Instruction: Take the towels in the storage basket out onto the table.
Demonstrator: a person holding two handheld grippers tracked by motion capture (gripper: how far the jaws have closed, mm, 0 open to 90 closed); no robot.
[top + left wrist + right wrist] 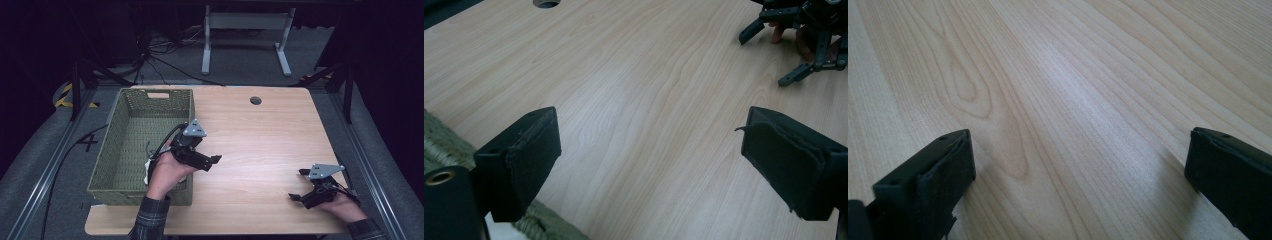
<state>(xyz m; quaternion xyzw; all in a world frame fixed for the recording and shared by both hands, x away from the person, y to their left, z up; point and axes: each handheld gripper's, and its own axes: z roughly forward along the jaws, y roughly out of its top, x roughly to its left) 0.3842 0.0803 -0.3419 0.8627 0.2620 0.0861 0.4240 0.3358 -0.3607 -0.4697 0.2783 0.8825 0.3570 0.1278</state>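
Note:
My left gripper (210,162) hovers over the right rim of a green woven basket (131,107) and points right across the wooden table (260,145). Its jaws stand wide open with nothing between them (651,160). A white thing (146,170) lies in the basket's near right corner, mostly hidden under the left hand. My right gripper (298,184) rests near the table's front right corner, pointing left. It is open too, with bare wood between its jaws (1078,175). The left gripper view shows it far off (766,59).
The basket (434,145) takes up the table's left side. A round cable hole (255,100) sits near the far edge. Beyond the table stand a white desk frame (245,35) and loose cables on the floor.

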